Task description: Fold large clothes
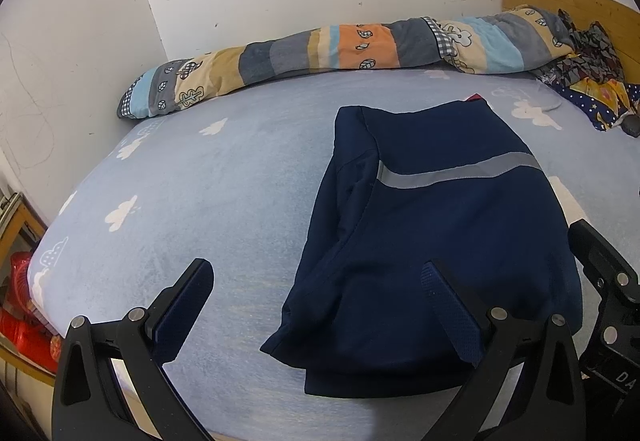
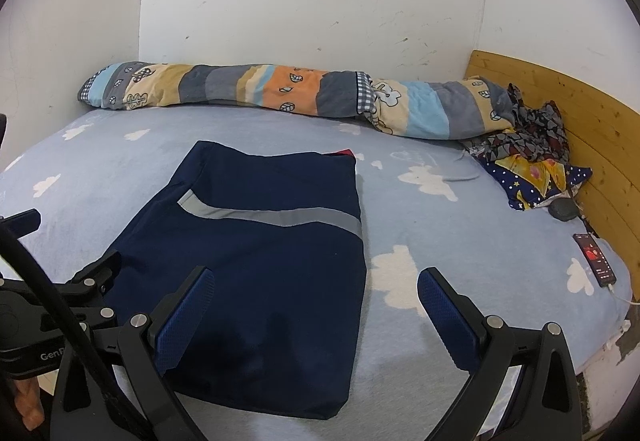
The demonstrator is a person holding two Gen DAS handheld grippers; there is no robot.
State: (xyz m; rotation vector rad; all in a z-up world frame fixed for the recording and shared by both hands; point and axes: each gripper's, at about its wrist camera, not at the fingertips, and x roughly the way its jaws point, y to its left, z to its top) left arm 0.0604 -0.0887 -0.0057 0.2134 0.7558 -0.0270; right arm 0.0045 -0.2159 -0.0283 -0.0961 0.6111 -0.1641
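Note:
A navy garment (image 1: 432, 241) with a grey reflective stripe lies folded into a rough rectangle on the light blue bed sheet (image 1: 208, 201). My left gripper (image 1: 318, 281) hovers open over its near left edge, the right finger above the cloth and the left finger above bare sheet. In the right wrist view the same garment (image 2: 256, 261) lies left of centre. My right gripper (image 2: 314, 291) is open above its near right edge, holding nothing. The other gripper's black body shows at the far right of the left wrist view and the far left of the right wrist view.
A rolled patchwork quilt (image 2: 280, 93) runs along the wall at the back. Crumpled patterned clothes (image 2: 532, 157) pile against the wooden headboard (image 2: 592, 145). A phone (image 2: 595, 255) with a cable lies near the bed's right edge. Red items (image 1: 20, 305) sit beside the bed at left.

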